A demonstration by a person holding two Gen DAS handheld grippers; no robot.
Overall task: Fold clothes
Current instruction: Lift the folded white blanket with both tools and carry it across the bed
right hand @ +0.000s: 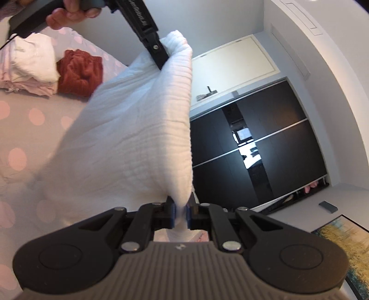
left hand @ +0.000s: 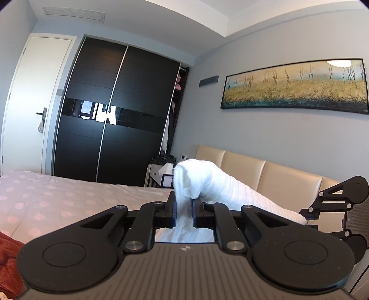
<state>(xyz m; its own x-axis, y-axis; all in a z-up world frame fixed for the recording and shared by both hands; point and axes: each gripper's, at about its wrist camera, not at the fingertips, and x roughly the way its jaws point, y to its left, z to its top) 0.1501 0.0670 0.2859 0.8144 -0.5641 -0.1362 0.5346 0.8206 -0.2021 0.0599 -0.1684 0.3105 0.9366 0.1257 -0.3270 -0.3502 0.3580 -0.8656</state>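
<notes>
A white ribbed garment [right hand: 138,129] hangs stretched in the air between my two grippers, above the bed. My left gripper [left hand: 184,207] is shut on one bunched corner of the white garment [left hand: 207,182]. In the right wrist view the left gripper [right hand: 161,60] pinches the far top corner, held by a hand [right hand: 69,13]. My right gripper [right hand: 181,213] is shut on the near corner, the cloth pressed between its blue pads. From the left wrist view, the right gripper [left hand: 306,217] shows at the right edge, where the garment ends.
The bed [right hand: 20,129] has a grey sheet with pink dots. A rust-red garment [right hand: 79,71] and a stack of white and pink folded clothes [right hand: 30,67] lie on it. A dark sliding wardrobe [left hand: 115,115], a white door [left hand: 34,103], a beige headboard [left hand: 265,170] and a nightstand [left hand: 161,175] surround it.
</notes>
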